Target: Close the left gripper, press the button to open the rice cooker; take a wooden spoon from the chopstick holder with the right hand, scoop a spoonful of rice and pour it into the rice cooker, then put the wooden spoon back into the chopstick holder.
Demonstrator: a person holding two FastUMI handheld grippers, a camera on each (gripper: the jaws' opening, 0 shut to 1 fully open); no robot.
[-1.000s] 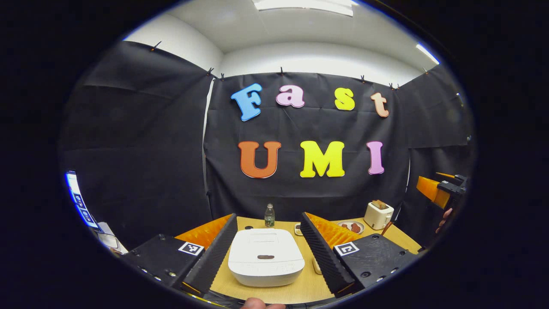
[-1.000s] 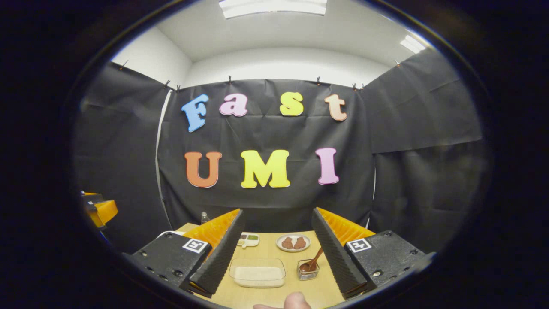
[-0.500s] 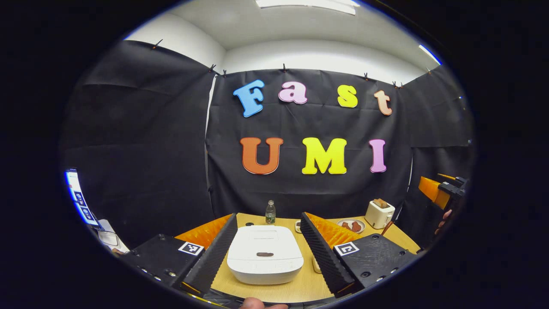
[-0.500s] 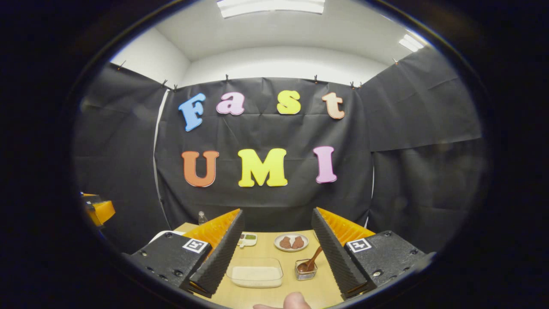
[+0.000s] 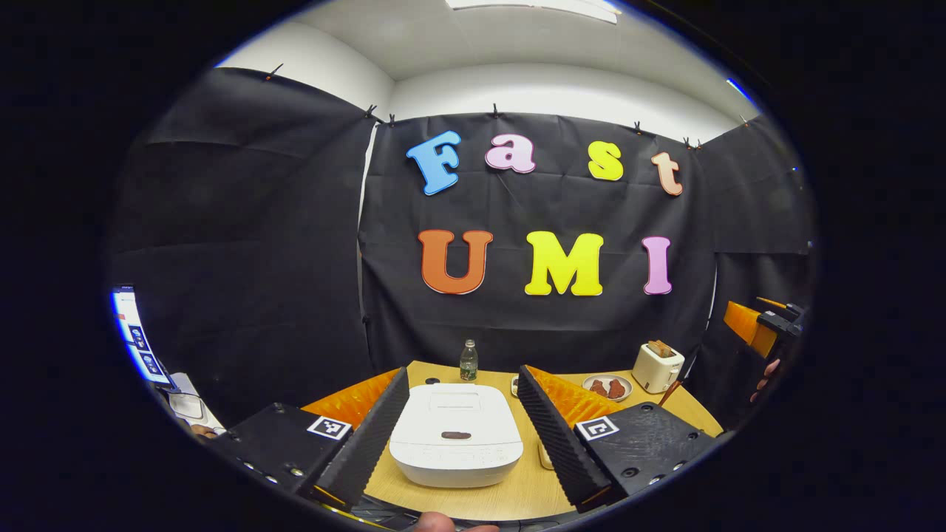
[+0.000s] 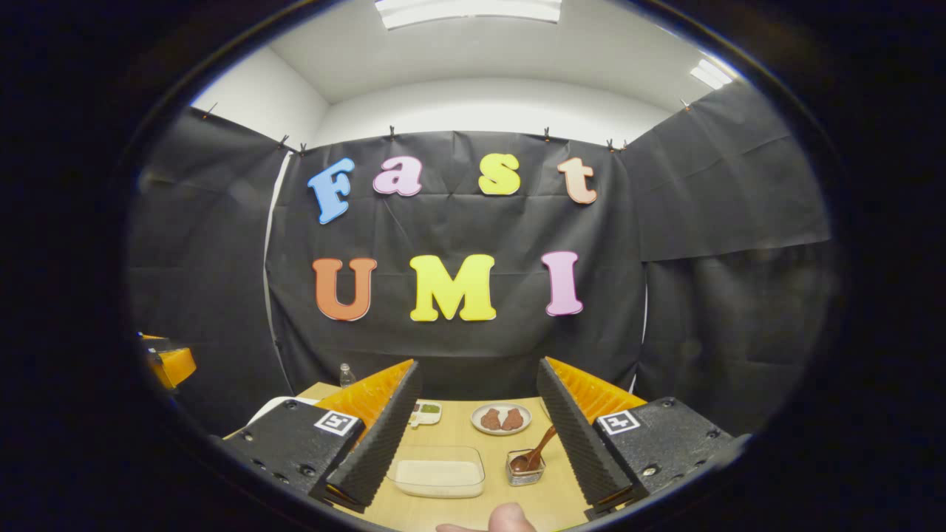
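- Two grippers, both held above the near edge of the table (image 5: pixel 517 495), both with fingers spread wide and nothing between them.
- left gripper (image 5: pixel 462 395): hangs over the rice cooker (image 5: pixel 456 434), not touching it; the cooker shows in the gap between the fingers.
- Rice cooker: white, lid down, dark button (image 5: pixel 456 435) on top toward the front; sits near the table's near edge on the left side.
- right gripper (image 6: pixel 478 403): in its own view it looks down on the clear rice tray (image 6: pixel 437 471) and the chopstick holder (image 6: pixel 524 468), clear of both.
- Rice tray: shallow layer of white rice, near edge of the table; chopstick holder just beside it on its right.
- wooden spoon (image 6: pixel 537 451): stands in the holder, bowl down, handle leaning up and to the right.
- Far edge: bottle (image 5: pixel 468 361), plate (image 6: pixel 501 419) with brown food, toaster (image 5: pixel 658 366) toward the far right corner.
- Small dish (image 6: pixel 425 411) near the plate; contents too small to tell.
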